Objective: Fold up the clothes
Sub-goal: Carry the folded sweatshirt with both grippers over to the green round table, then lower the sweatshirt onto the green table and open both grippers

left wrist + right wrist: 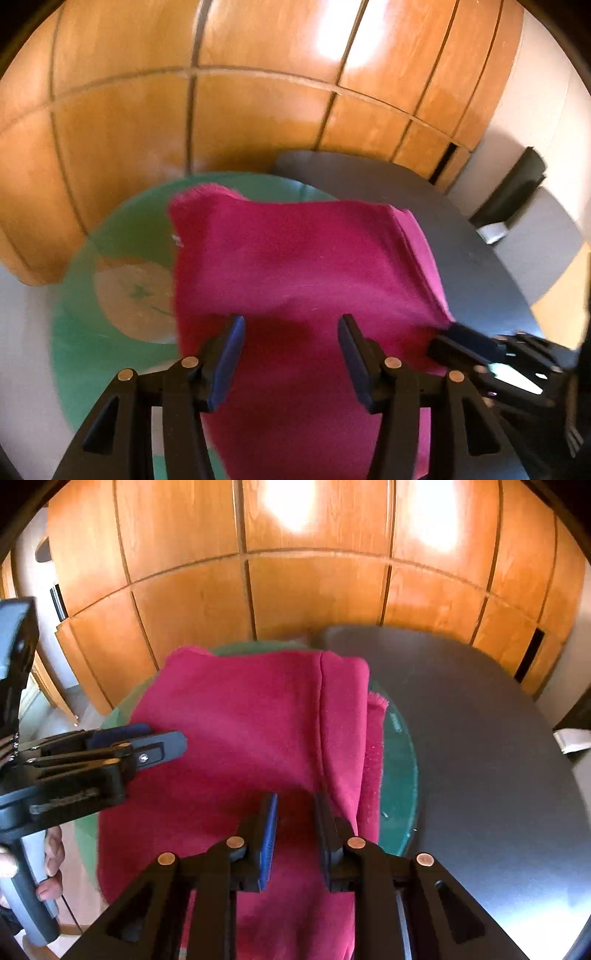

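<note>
Left gripper (291, 332), jaws wide apart, and right gripper (295, 812), jaws narrowly parted and empty, hover at lower centre above the folded magenta fleece garment (295, 266). The garment fills mid-frame, resting on a round green glass tabletop (110, 236) beside a grey table (480, 738).

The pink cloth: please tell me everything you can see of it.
The pink cloth is magenta and fleecy-looking, folded into a rough rectangle with a layered fold along its right side and a frayed edge showing there. It lies on a green round top. Both open claws hover over its near part.
</note>
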### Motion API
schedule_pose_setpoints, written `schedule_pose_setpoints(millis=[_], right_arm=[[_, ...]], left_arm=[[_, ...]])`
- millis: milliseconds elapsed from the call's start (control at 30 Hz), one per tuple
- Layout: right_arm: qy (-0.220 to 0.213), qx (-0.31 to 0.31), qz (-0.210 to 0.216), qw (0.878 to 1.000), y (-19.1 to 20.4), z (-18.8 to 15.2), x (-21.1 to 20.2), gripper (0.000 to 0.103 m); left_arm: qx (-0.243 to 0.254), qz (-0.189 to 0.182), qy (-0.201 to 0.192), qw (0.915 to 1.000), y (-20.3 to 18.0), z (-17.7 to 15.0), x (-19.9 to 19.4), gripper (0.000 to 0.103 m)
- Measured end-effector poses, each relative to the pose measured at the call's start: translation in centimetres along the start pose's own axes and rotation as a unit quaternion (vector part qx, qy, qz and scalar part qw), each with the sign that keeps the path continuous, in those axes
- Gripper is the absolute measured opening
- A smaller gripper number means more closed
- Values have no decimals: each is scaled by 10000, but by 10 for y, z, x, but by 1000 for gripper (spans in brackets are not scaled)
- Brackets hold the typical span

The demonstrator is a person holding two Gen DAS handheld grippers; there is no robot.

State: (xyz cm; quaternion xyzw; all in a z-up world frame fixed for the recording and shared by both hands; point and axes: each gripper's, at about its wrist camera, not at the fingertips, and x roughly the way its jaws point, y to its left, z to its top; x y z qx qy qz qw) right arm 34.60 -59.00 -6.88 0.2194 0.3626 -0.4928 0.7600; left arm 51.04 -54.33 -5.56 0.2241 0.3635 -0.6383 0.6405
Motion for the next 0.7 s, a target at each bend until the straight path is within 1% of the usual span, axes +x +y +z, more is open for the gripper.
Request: schedule_pose_setpoints(millis=[33,100,133,167,300,333,367,433,533,600,667,700], right_arm=[[-14,-5,-103,9999,2,-2,-6,24],[-42,-16,-308,9995,7,-7,-18,34],[-56,-21,-411,9991,10,-10,-24,43],[-71,-26,-514,9987,12,-12,-30,49],[-117,59,-558,9984,15,-29,-55,57],[-128,65,-559,9983,16,-33,-59,61],[-136,67,-561,9983,17,-36,-61,63],[-152,72,-566,9983,18,-42,-67,65],[-175,78,-572,9982,21,-52,-75,67],[-191,82,-576,9981,22,-59,-81,67],[-207,86,-580,9981,24,-65,-86,68],[-215,88,-582,9980,25,-68,-89,68]], left_arm=[[71,127,-46,9999,-2,-1,-5,56],[187,301,-140,9993,-5,-4,-15,57],[194,360,-149,9991,-6,-6,-20,59],[195,422,-151,9988,-7,-8,-26,64],[155,461,-133,9987,-11,-16,-47,65],[165,468,-136,9987,-13,-18,-52,65],[166,480,-133,9986,-18,-15,-49,65],[183,372,-199,9989,-20,-19,-57,65],[235,309,-201,9990,-24,-25,-62,65],[294,331,-343,9984,-24,-32,-74,62],[286,288,-498,9979,-25,-35,-83,56],[303,270,-542,9977,-25,-37,-88,55]])
